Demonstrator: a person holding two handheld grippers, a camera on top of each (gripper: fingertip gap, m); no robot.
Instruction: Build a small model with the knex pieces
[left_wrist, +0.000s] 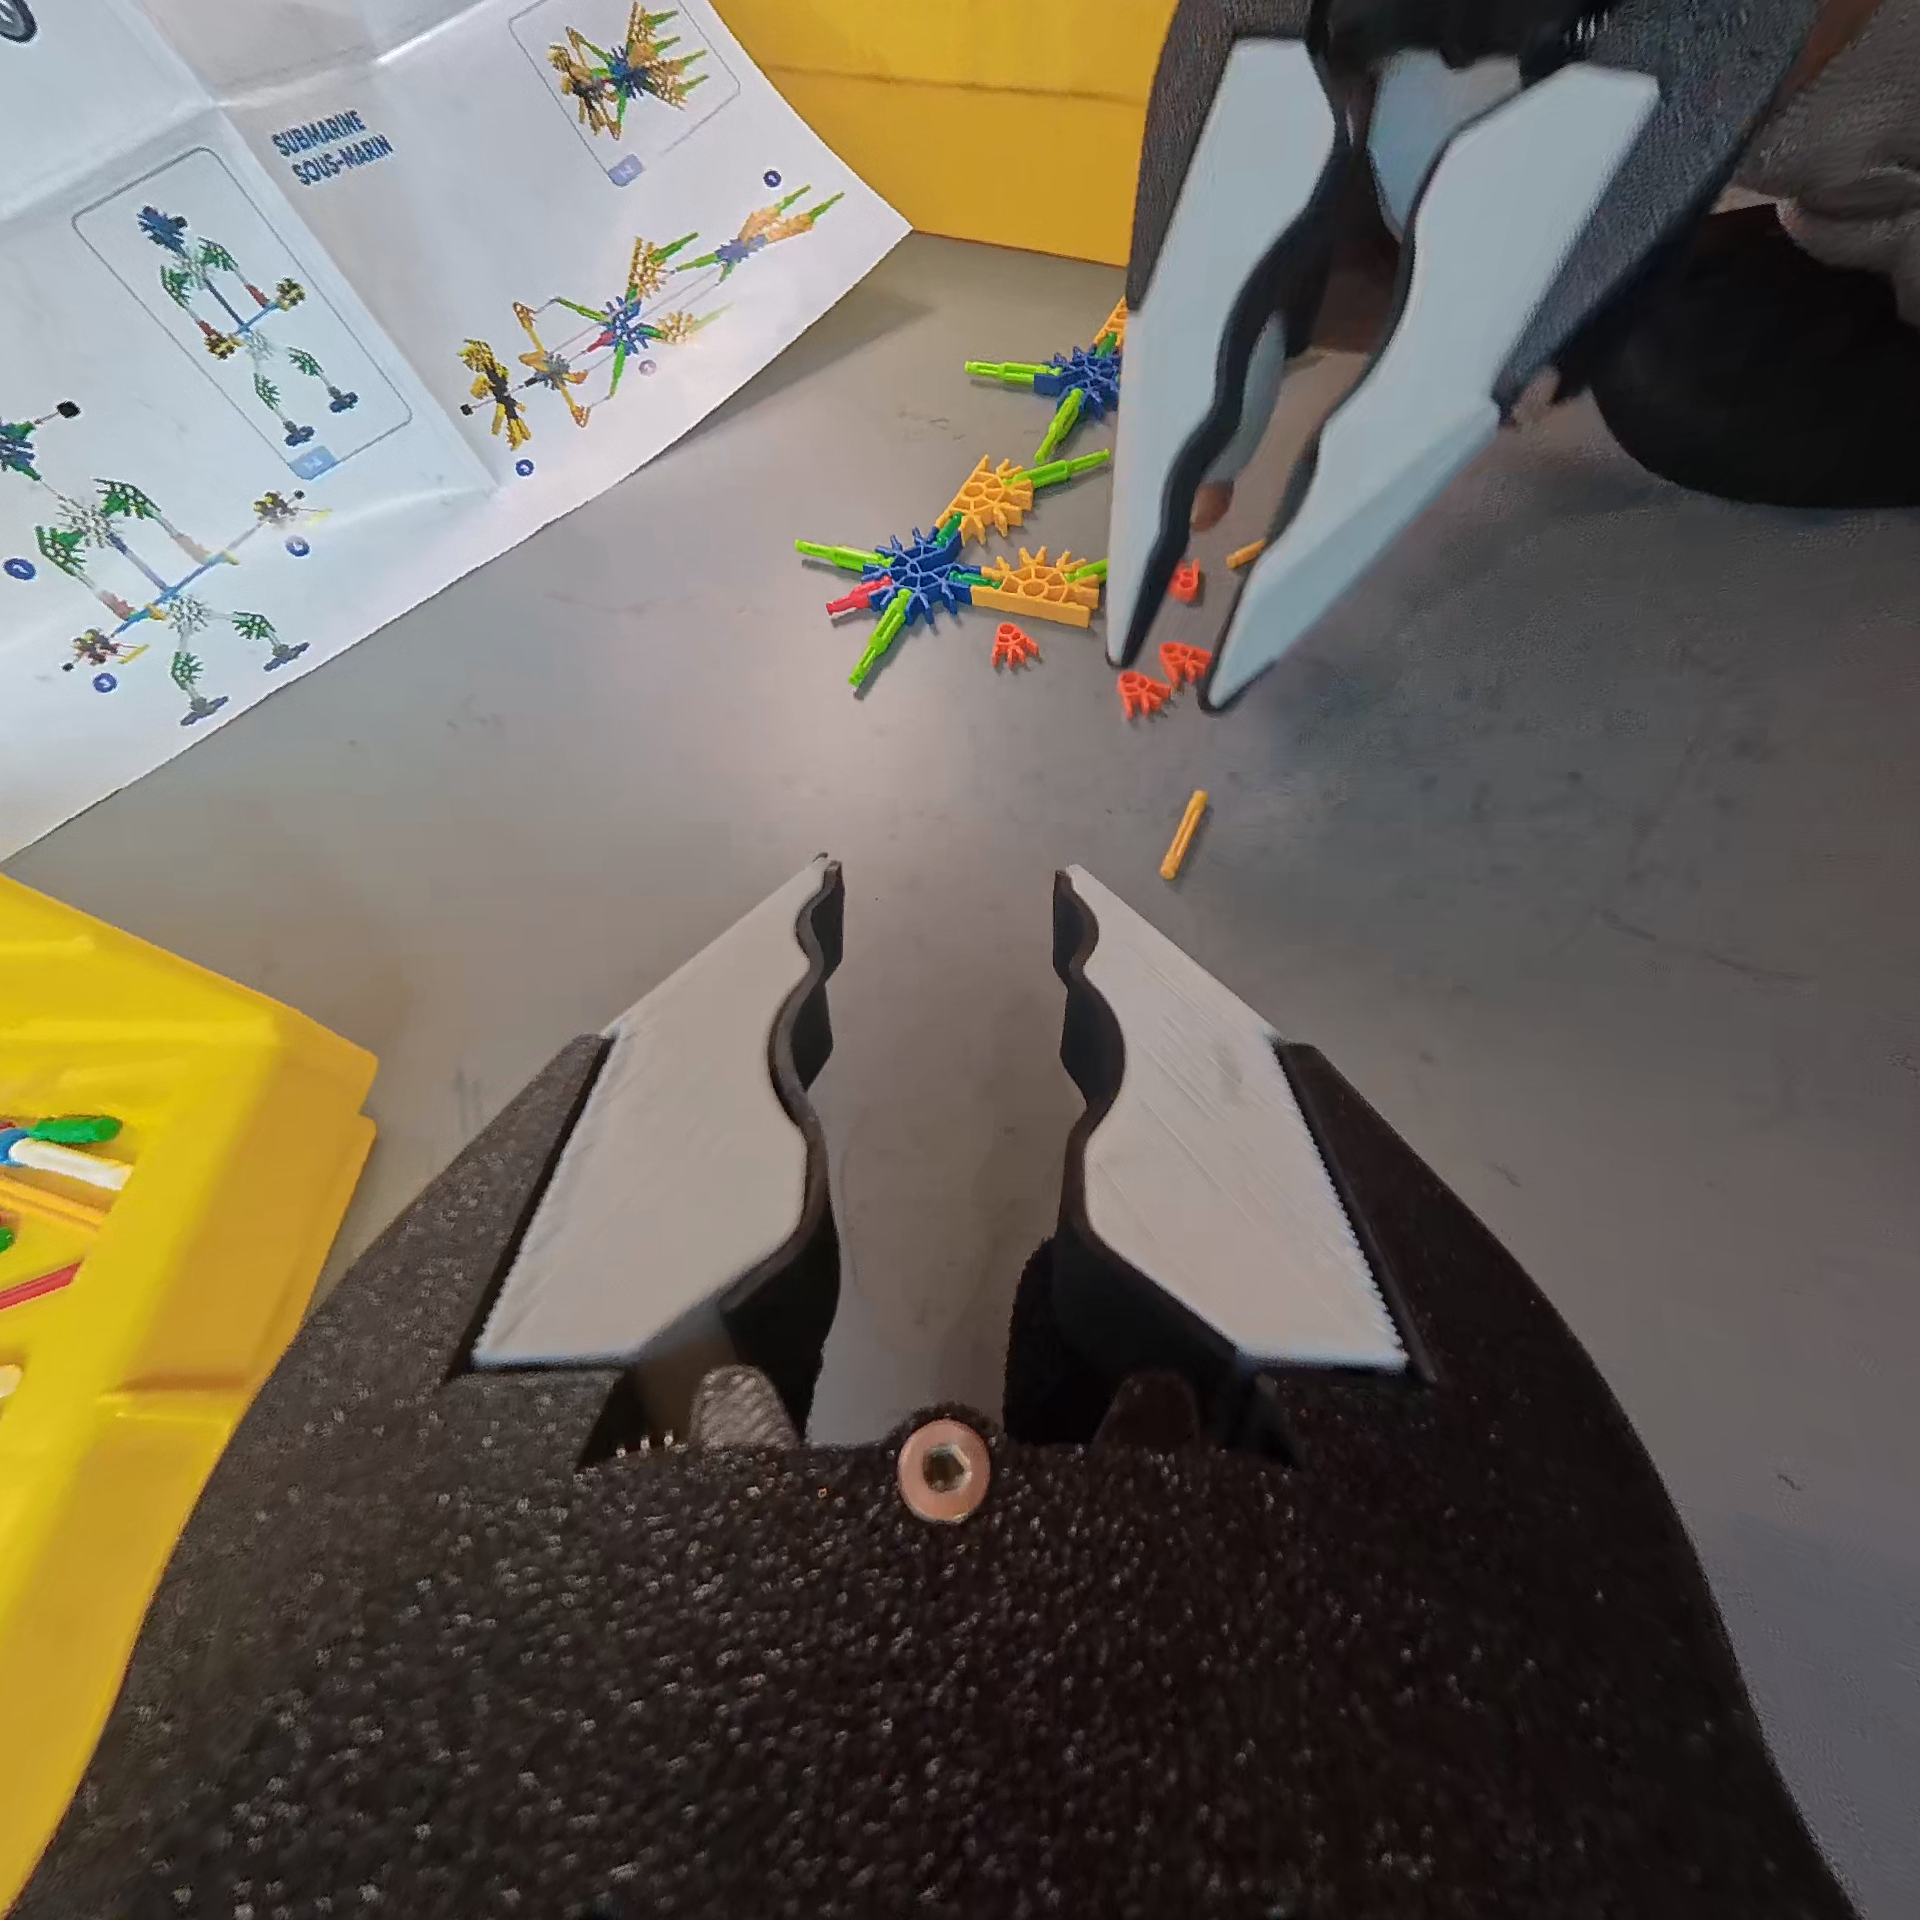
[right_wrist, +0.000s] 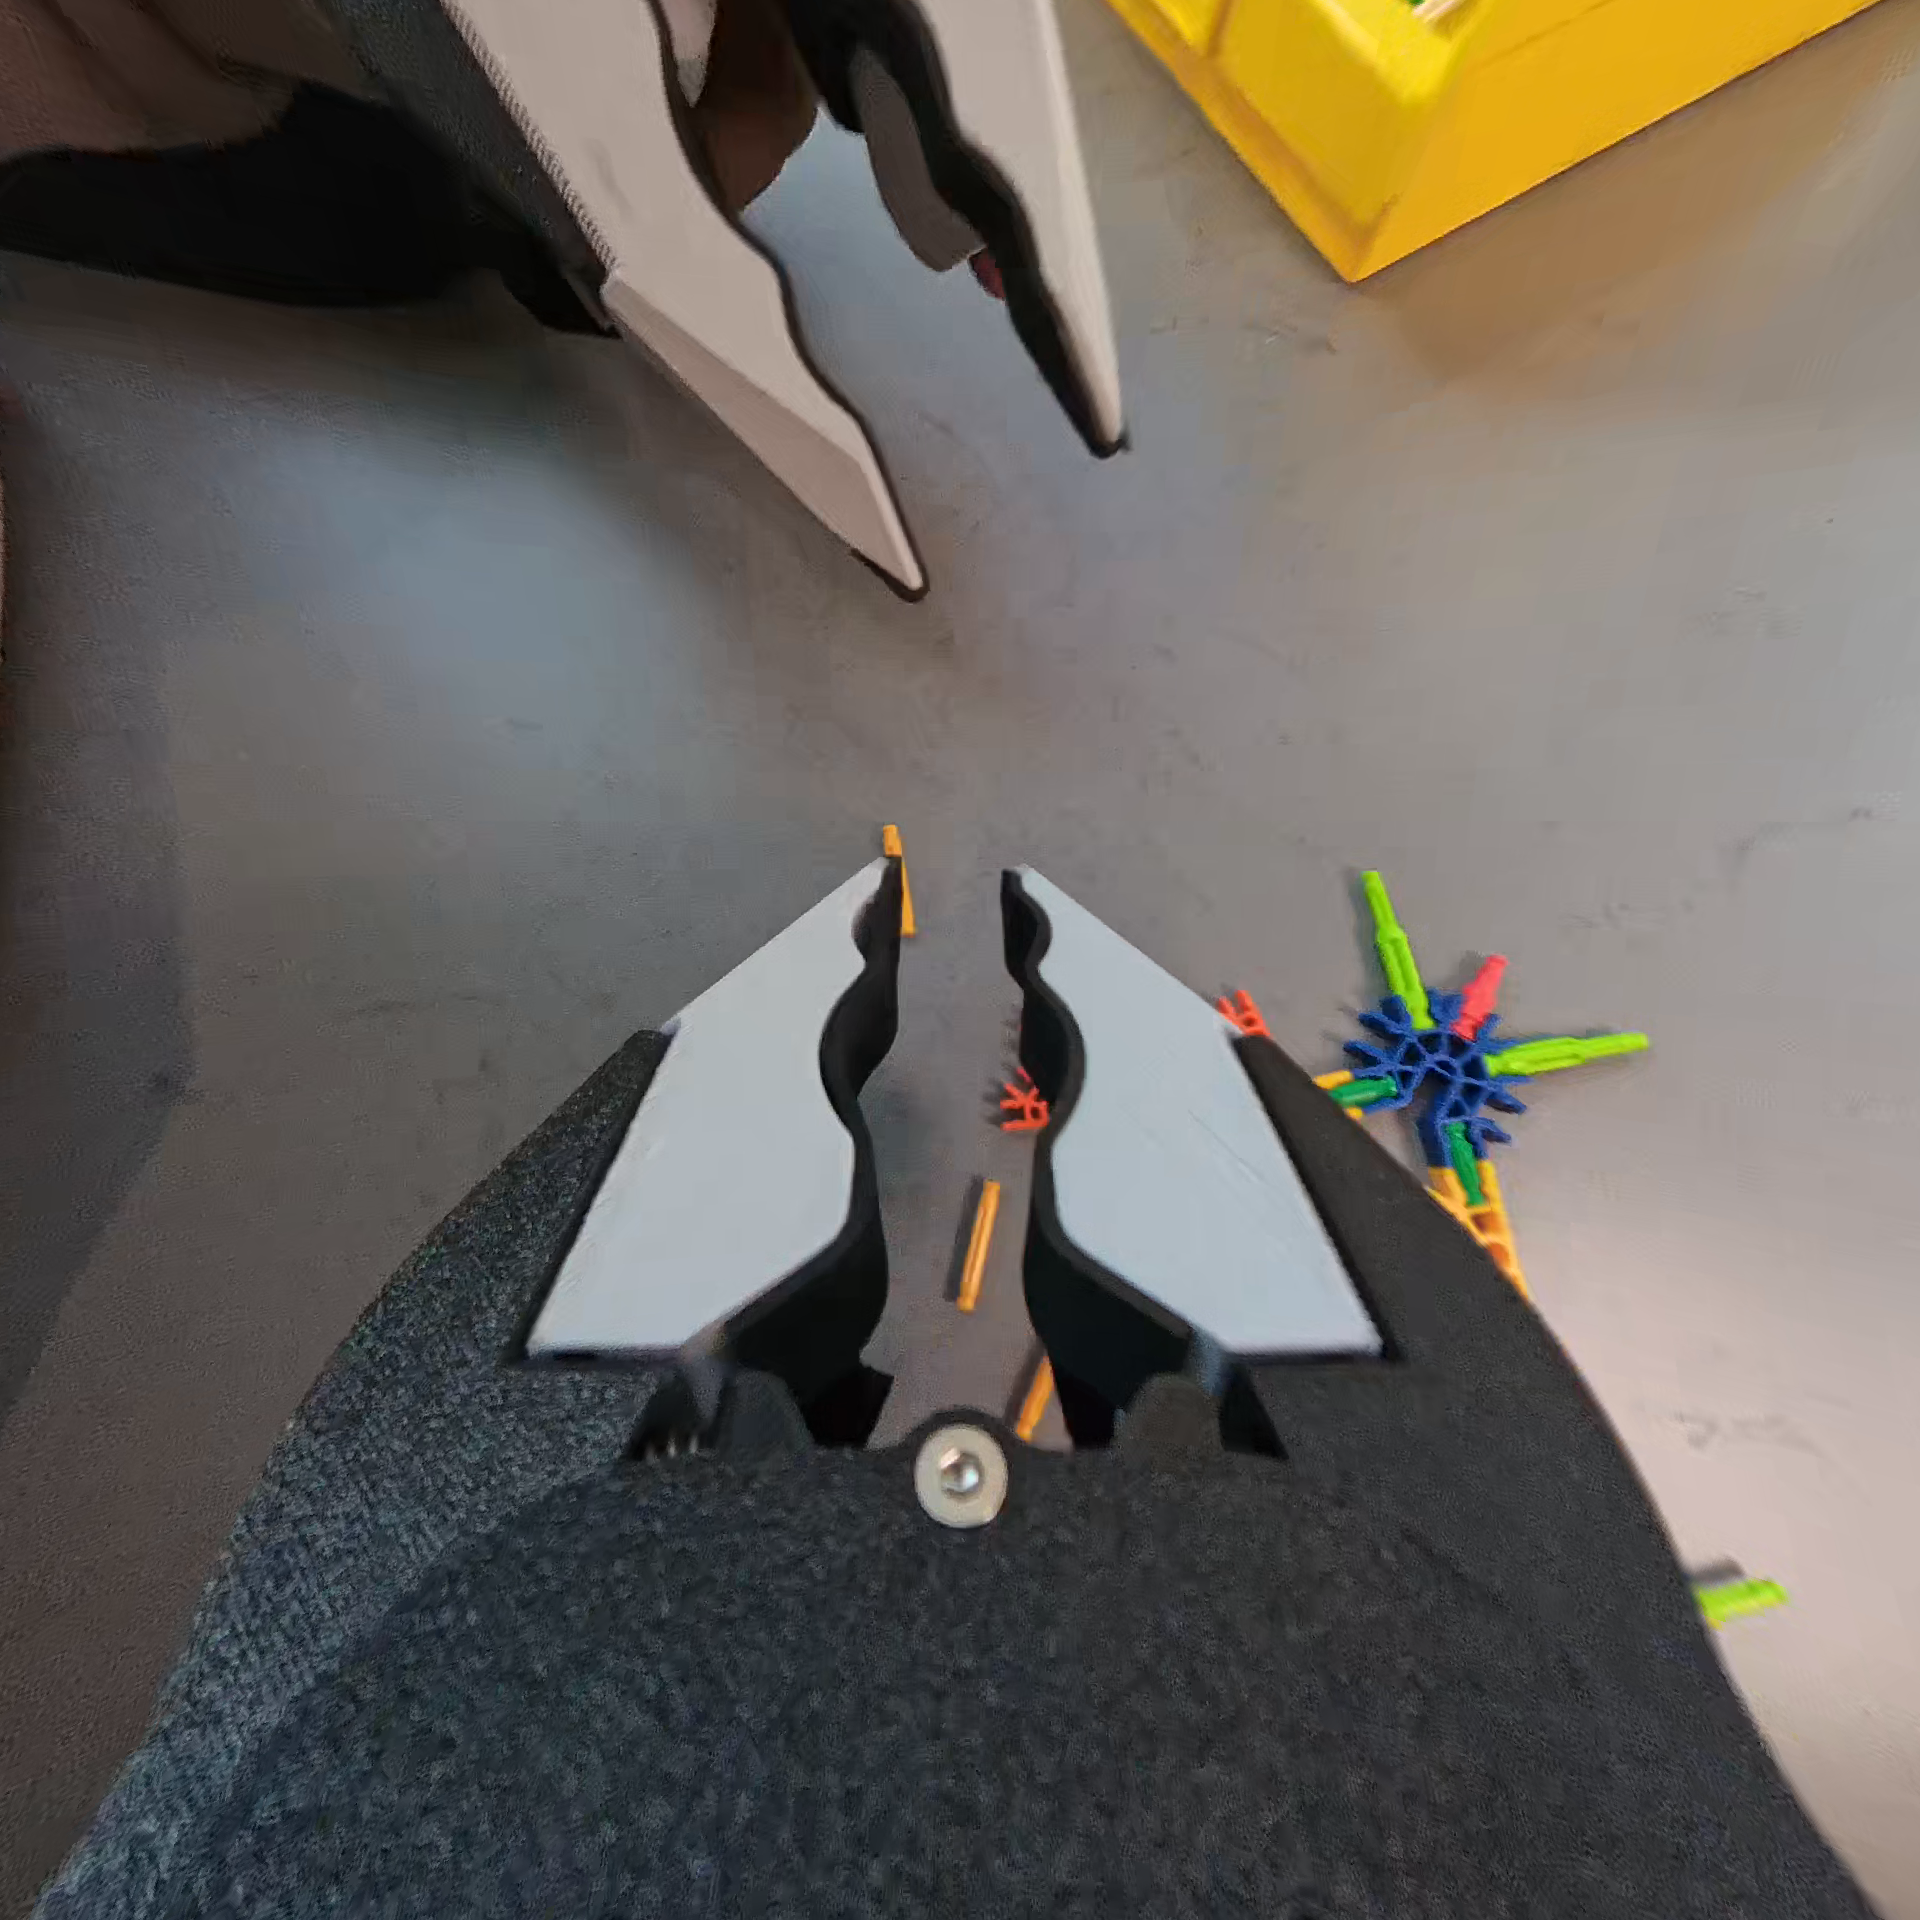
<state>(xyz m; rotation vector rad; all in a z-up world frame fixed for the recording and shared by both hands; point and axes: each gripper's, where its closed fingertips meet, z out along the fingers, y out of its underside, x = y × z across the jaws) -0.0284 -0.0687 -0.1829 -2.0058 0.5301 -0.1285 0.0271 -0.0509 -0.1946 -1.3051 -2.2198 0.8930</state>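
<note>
Left gripper (left_wrist: 943, 873): fingers apart, nothing between them, held over bare grey table (left_wrist: 1455, 1039). Nearest piece is a small yellow-orange rod (left_wrist: 1183, 834), just ahead and to the right of the tips, not touching.

At the left edge, a yellow tray (left_wrist: 208, 1195) holds loose coloured rods.

Right gripper (right_wrist: 948, 871): fingers apart with a narrow gap, empty, tips pointing down close to the table. In the right wrist view, an orange rod (right_wrist: 978, 1244) lies on the table in the gap between the fingers; a small orange connector (right_wrist: 1023, 1103) sits beside the right finger's inner edge. Contact with either piece cannot be told.

From the left wrist view, the right gripper's tips straddle a cluster of orange connectors (left_wrist: 1164, 675).

Just left of that cluster lies a partly built model (left_wrist: 997, 540) of blue hubs, yellow fan pieces, green rods and one red rod.

Farther left, a folded instruction sheet (left_wrist: 364, 312) lies flat. Behind it stands a yellow box (left_wrist: 956, 135).
</note>
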